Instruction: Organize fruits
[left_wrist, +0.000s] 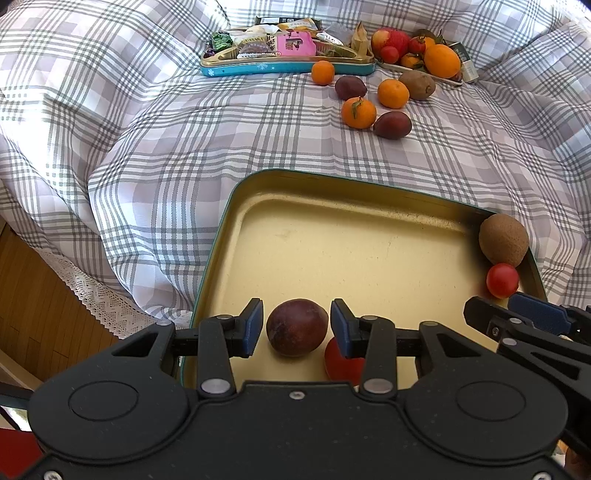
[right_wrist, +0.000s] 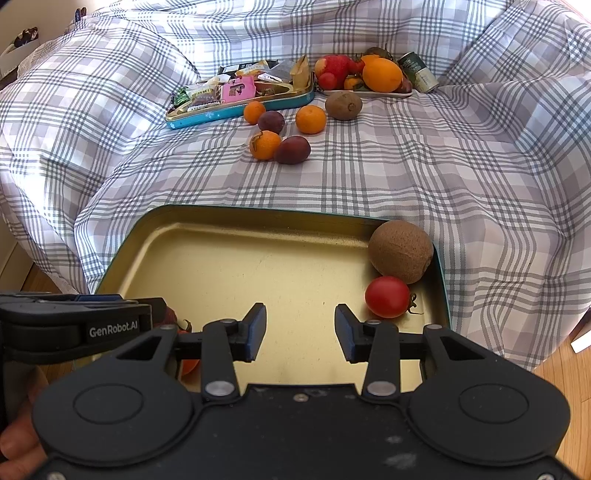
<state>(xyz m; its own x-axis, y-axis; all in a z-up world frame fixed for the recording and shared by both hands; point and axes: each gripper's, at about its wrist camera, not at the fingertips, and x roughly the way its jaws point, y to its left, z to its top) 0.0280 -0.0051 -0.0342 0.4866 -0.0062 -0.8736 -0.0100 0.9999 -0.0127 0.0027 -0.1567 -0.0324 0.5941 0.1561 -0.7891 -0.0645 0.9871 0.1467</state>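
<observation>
A gold tin tray (left_wrist: 369, 251) (right_wrist: 240, 266) lies near on the checked cloth. In it are a kiwi (left_wrist: 503, 239) (right_wrist: 400, 251), a cherry tomato (left_wrist: 501, 280) (right_wrist: 387, 297) and a dark plum (left_wrist: 297, 326). My left gripper (left_wrist: 297, 326) is open with its pads on either side of the plum, not touching it. A red fruit (left_wrist: 341, 363) lies partly hidden under the left gripper's right finger. My right gripper (right_wrist: 300, 330) is open and empty above the tray floor. Loose tangerines (left_wrist: 358, 112) (right_wrist: 265, 144), plums (left_wrist: 392, 124) (right_wrist: 291, 149) and a kiwi (left_wrist: 417, 85) (right_wrist: 343, 106) lie farther back.
A blue tin of snacks (left_wrist: 284, 50) (right_wrist: 236, 94) sits at the back. Beside it is a white plate (left_wrist: 443, 75) (right_wrist: 369, 94) piled with fruit, and a green can (left_wrist: 463, 61) (right_wrist: 417, 72). Wooden floor (left_wrist: 33, 302) shows left of the cloth's edge.
</observation>
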